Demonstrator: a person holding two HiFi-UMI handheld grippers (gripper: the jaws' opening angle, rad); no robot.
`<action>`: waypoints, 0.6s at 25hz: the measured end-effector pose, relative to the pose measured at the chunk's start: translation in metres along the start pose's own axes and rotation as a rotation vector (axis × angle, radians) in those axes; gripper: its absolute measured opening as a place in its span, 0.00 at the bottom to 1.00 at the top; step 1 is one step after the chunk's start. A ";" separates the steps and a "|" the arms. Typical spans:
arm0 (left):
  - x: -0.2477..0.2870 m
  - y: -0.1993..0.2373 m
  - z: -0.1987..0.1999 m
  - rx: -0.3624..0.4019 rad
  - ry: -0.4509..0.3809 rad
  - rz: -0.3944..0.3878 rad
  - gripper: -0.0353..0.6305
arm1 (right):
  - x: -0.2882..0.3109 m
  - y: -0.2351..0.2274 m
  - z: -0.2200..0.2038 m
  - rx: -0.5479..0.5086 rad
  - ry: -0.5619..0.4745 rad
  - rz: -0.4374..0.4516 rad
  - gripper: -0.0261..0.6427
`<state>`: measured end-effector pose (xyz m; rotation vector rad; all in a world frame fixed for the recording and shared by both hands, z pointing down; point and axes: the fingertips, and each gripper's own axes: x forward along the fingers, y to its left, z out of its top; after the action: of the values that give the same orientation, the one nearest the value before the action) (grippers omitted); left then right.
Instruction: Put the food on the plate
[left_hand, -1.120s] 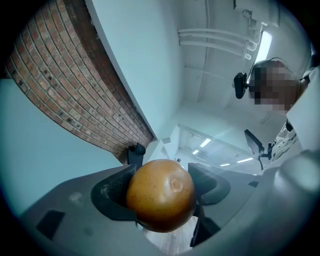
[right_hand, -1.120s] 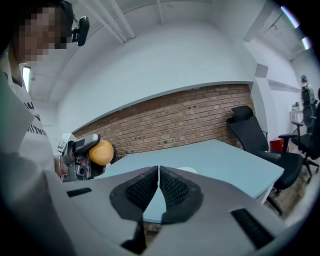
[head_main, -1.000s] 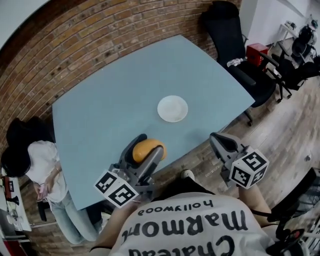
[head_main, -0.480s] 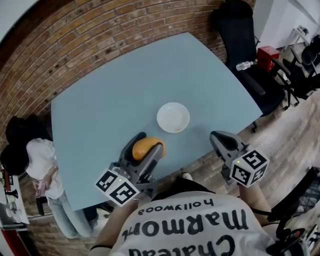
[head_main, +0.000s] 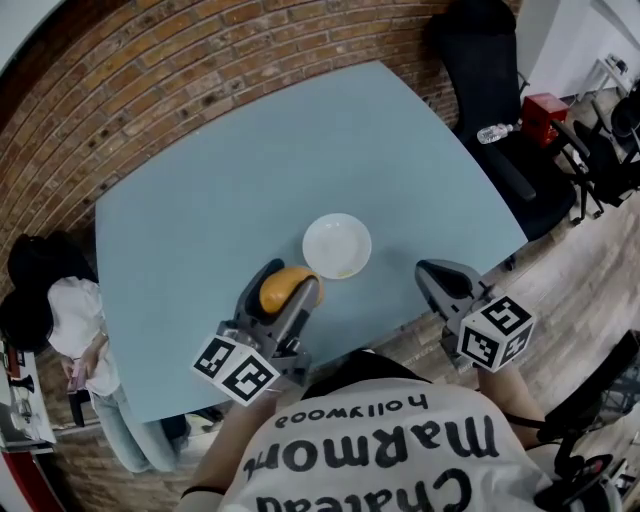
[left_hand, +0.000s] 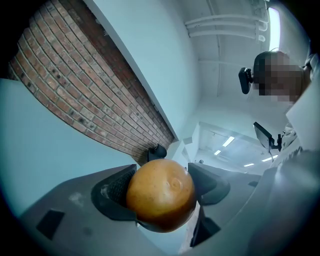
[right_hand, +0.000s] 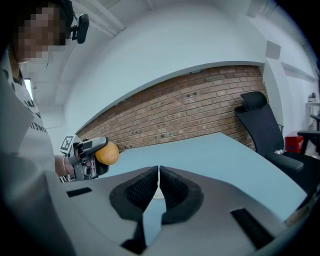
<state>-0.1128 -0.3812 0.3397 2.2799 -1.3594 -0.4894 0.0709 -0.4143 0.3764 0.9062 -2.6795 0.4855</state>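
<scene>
A round orange-brown piece of food (head_main: 280, 287) sits between the jaws of my left gripper (head_main: 290, 282), which is shut on it just above the blue table (head_main: 250, 170). In the left gripper view the food (left_hand: 161, 195) fills the gap between the two pads. A small white plate (head_main: 337, 245) lies on the table, and the held food is right beside its near-left rim. My right gripper (head_main: 440, 277) hovers at the table's near edge to the right of the plate, its jaws shut with nothing in them (right_hand: 158, 182). The right gripper view also catches the left gripper (right_hand: 87, 157) with the food (right_hand: 107, 153).
A black office chair (head_main: 480, 60) stands at the table's far right corner, with a water bottle (head_main: 495, 132) on its seat and a red box (head_main: 545, 108) behind it. A person (head_main: 50, 310) stands off the table's left side. A brick wall (head_main: 200, 50) runs behind the table.
Both grippers have moved forward over the table toward the plate. The food in the left gripper now sits next to the plate's rim instead of well short of it.
</scene>
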 end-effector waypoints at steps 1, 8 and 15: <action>0.005 0.000 -0.001 -0.001 0.000 0.000 0.53 | 0.000 -0.004 0.000 -0.001 0.002 0.003 0.06; 0.028 0.008 -0.012 0.011 0.007 0.031 0.53 | 0.009 -0.027 -0.001 -0.004 0.018 0.033 0.06; 0.041 0.021 -0.026 0.011 0.034 0.068 0.53 | 0.024 -0.033 -0.008 0.006 0.042 0.066 0.06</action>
<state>-0.0966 -0.4217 0.3701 2.2325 -1.4213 -0.4196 0.0742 -0.4486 0.3998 0.8022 -2.6780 0.5219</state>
